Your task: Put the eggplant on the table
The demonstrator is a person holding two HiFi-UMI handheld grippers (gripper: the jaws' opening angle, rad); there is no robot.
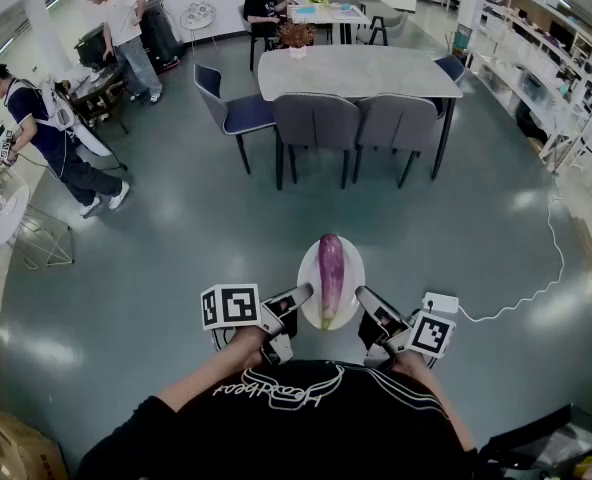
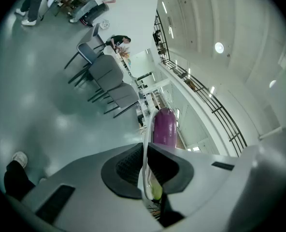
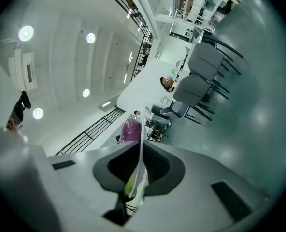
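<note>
Eggplant (image 1: 330, 268): lies lengthwise on a white plate (image 1: 306, 268), loose, directly between the two sets of fingers, green stem end toward the person.

Grip state: left gripper (image 1: 298, 300) and right gripper (image 1: 362, 300) each have their fingers (image 2: 126, 167) closed narrow on opposite edges of the plate rim. Neither touches the eggplant.

Handling, as judged:
- Firm, fairly light, with glossy skin. The rounded body is likely to roll or slide if the plate tilts.
- Take hold by the plate rim, as now, and keep both sides level. The plate looks rigid and breakable.

Surroundings: the counter (image 1: 356, 71) stands well ahead of the fingers. Grey chairs (image 1: 316, 123) line its near edge and block a direct approach. A white cable (image 1: 536, 288) lies on the floor right of the right fingers. People stand well off to the left.
</note>
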